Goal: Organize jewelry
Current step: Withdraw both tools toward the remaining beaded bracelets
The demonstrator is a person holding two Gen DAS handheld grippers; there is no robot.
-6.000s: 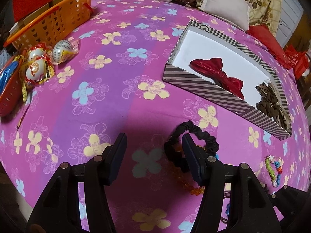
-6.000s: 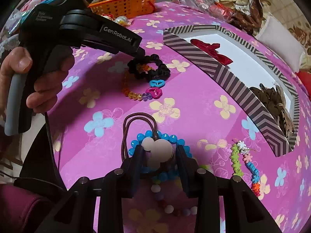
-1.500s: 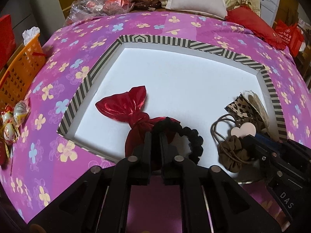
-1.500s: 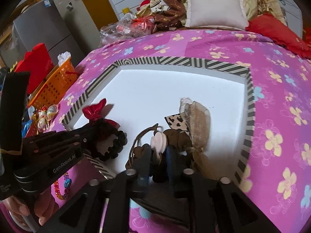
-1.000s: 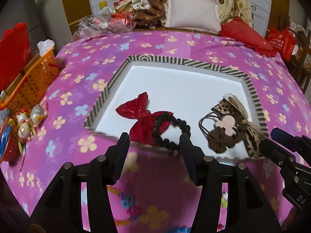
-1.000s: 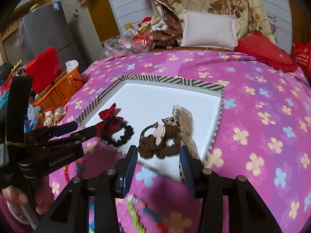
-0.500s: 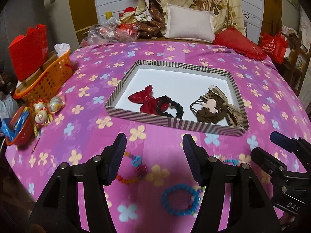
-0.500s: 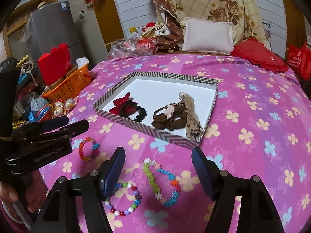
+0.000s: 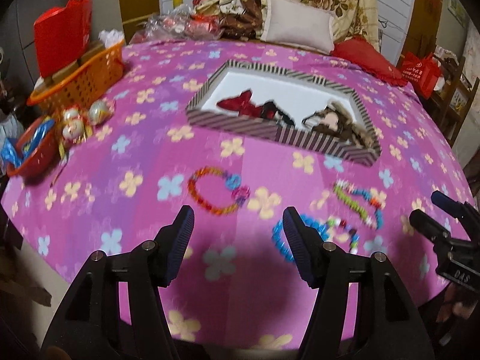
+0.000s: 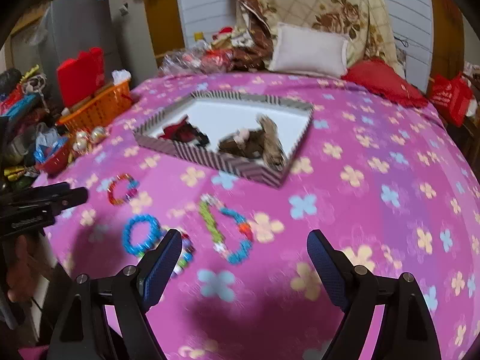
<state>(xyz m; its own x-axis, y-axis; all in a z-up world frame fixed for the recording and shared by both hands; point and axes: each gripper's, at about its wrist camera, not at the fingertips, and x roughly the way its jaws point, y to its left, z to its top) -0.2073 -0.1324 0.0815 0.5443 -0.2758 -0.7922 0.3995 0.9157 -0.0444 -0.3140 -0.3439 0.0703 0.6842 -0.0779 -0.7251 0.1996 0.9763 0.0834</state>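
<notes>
two tools (image 9: 237,234) (image 10: 244,253) spread, empty

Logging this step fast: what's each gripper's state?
Left gripper: open, holding nothing.
Right gripper: open, fingers just widened, nothing between them.

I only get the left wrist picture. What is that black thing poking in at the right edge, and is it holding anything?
Observer: That is the right gripper; its fingers have just been opening, with nothing between them.
Visitor: The blue bead bracelet is half hidden for me. Is it whole?
Observer: Yes, the blue bead bracelet lies as a closed ring on the pink flowered cloth.
Visitor: Who carries my camera?
Observer: A bare hand shows just below the left gripper, at the picture's left edge.
</notes>
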